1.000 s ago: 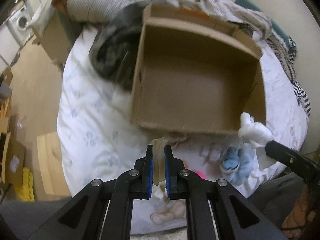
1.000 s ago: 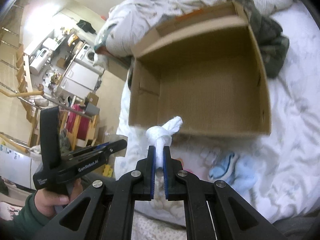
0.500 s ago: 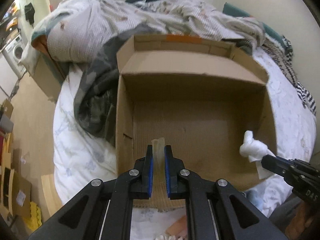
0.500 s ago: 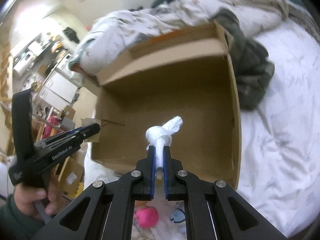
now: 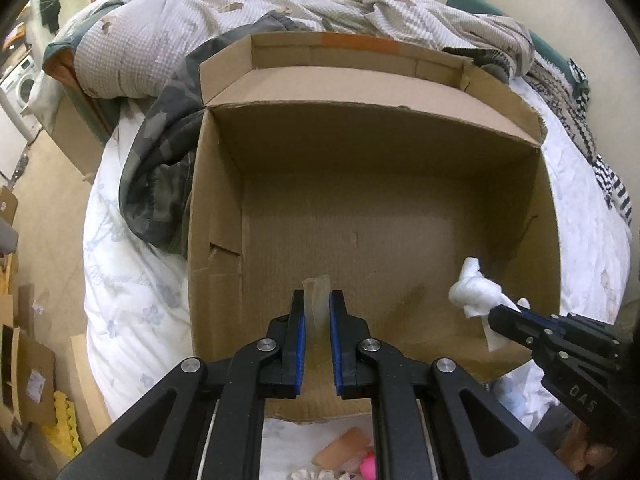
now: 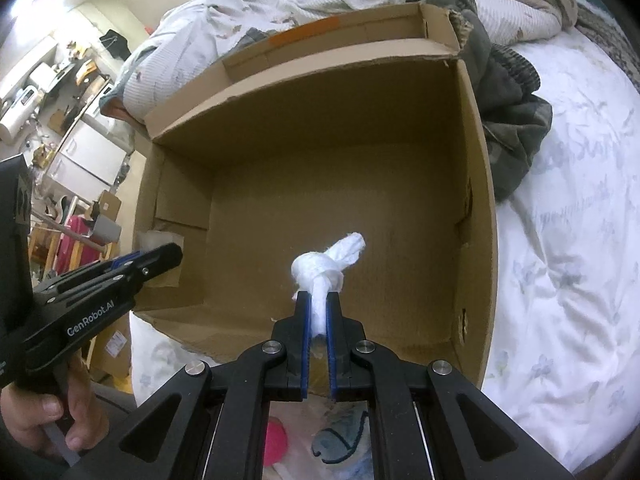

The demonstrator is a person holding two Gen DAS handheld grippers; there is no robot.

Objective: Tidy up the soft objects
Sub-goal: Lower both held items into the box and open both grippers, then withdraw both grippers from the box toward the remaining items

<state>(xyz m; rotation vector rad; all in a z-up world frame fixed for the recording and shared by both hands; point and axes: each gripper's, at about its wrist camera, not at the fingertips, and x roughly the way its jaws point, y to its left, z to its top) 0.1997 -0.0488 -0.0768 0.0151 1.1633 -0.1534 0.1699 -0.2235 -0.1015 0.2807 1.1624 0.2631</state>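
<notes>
An open cardboard box [image 5: 216,208] [image 6: 476,200] sits on the bed with nothing on its floor. My left gripper [image 5: 317,300] is shut on a pale, translucent soft piece [image 5: 316,290] and holds it over the box's near left part; it also shows in the right wrist view [image 6: 160,258]. My right gripper [image 6: 318,300] is shut on a knotted white cloth [image 6: 326,266] and holds it over the box's near right part; the cloth also shows in the left wrist view [image 5: 474,292].
A dark camouflage garment [image 5: 160,176] lies against the box's left side. A heap of bedding [image 5: 280,8] is behind the box. A pink toy [image 6: 276,444], a blue-and-white soft item [image 6: 340,440] and a peach piece [image 5: 340,450] lie on the white sheet [image 6: 560,280] near me.
Both grippers moved forward from the bed in front of the box to above its inside, each still holding its item.
</notes>
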